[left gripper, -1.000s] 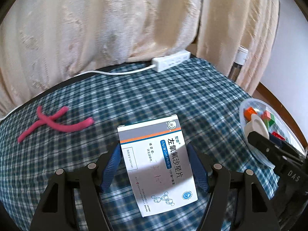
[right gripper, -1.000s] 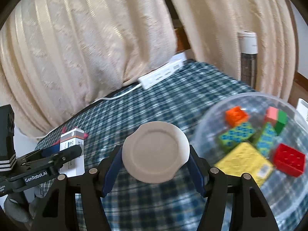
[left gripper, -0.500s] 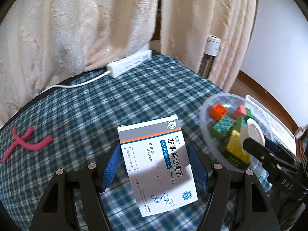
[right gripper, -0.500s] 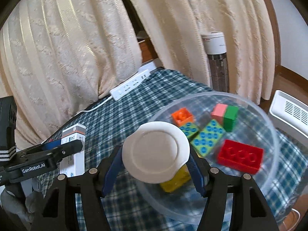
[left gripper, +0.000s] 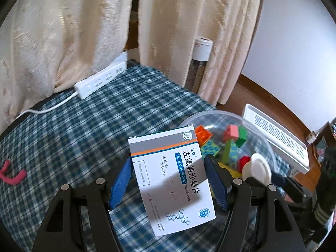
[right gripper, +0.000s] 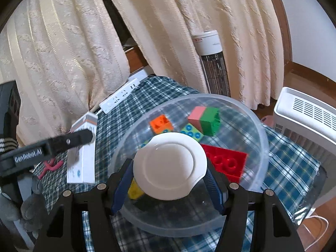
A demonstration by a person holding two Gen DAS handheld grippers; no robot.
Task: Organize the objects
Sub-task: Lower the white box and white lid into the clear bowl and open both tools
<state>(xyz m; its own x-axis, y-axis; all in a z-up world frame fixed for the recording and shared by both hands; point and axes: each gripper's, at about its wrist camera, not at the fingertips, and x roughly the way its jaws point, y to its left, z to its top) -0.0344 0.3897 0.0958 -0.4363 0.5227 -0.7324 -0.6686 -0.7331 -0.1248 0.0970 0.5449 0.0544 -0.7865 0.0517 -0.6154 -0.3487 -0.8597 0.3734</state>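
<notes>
My left gripper (left gripper: 169,180) is shut on a white and grey medicine box (left gripper: 171,178), held tilted above the checked cloth just left of the clear plastic bowl (left gripper: 214,115). In the right wrist view the same box (right gripper: 83,157) shows edge-on at the left. My right gripper (right gripper: 170,178) is shut on a small white round dish (right gripper: 170,166), held over the clear bowl (right gripper: 258,126). Several toy bricks lie in the bowl: a red one (right gripper: 226,161), an orange one (right gripper: 161,124), a pink and green pair (right gripper: 204,119). The dish (left gripper: 257,168) also appears at the right of the left wrist view.
A white power strip (left gripper: 100,79) lies at the table's far edge by cream curtains. A pink clay piece (left gripper: 12,174) lies at the left. A white slatted appliance (right gripper: 308,113) and a tall heater (right gripper: 212,63) stand beyond the table's right edge. A grey stuffed toy (right gripper: 31,205) sits low left.
Both grippers have swung right across the table with the box and the dish. The bowl of bricks has come under the dish, and the pink clay has slid to the left edge.
</notes>
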